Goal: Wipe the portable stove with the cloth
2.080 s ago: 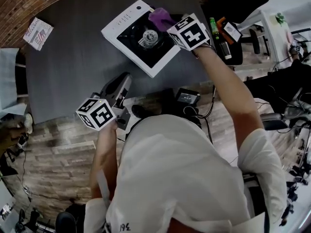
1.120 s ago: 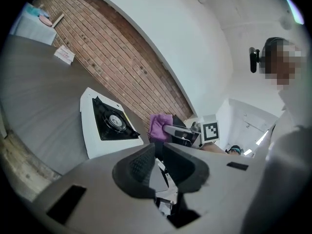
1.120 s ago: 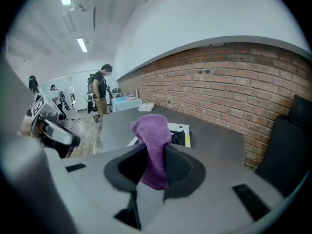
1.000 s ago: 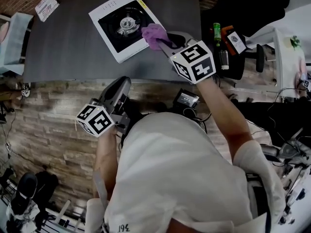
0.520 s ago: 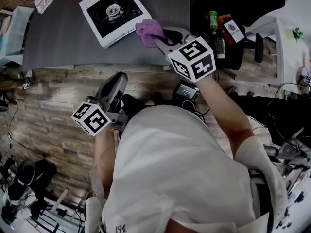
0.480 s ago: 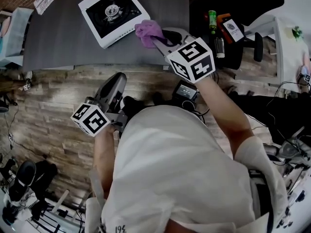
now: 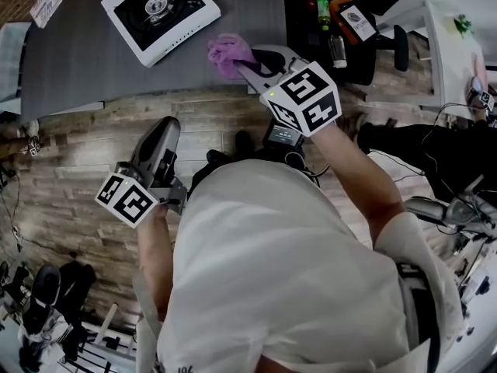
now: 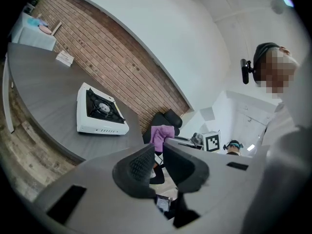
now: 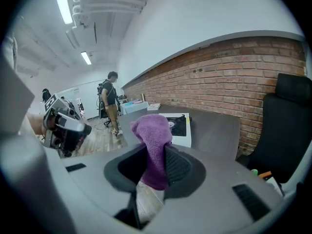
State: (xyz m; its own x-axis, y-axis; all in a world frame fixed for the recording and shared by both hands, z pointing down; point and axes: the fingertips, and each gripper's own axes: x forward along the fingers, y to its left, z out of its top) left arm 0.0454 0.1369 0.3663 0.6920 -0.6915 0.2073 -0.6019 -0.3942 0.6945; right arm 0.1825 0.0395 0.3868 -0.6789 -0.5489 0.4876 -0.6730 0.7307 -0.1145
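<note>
Two grippers reach out in front of the person's white shirt point(image 7: 272, 263). On the person's left, the left gripper point(image 7: 161, 128) hangs over the wooden floor point(image 7: 62, 154), short of the table's near edge. In the left gripper view its jaws point(image 8: 158, 162) stand drawn almost together, with only a thin slit between the ribbed pads and nothing in it.

Further forward, the right gripper point(image 7: 245, 68) is clamped on the purple cloth point(image 7: 227, 53). The right gripper view shows the cloth point(image 9: 152, 130) pinched between the two pads point(image 9: 178, 167), its bunched top rising above the jaws and a short end hanging below them. From the head view the cloth sits over the near edge of the grey table point(image 7: 78, 61), to the right of the stove and well apart from it.

Beyond, the white stove point(image 7: 132, 41) with its black top and round burner lies flat on the table, turned at an angle. A green bottle point(image 7: 320, 10) stands off the table's right end, and a brick wall point(image 9: 234, 77) runs behind the table.
</note>
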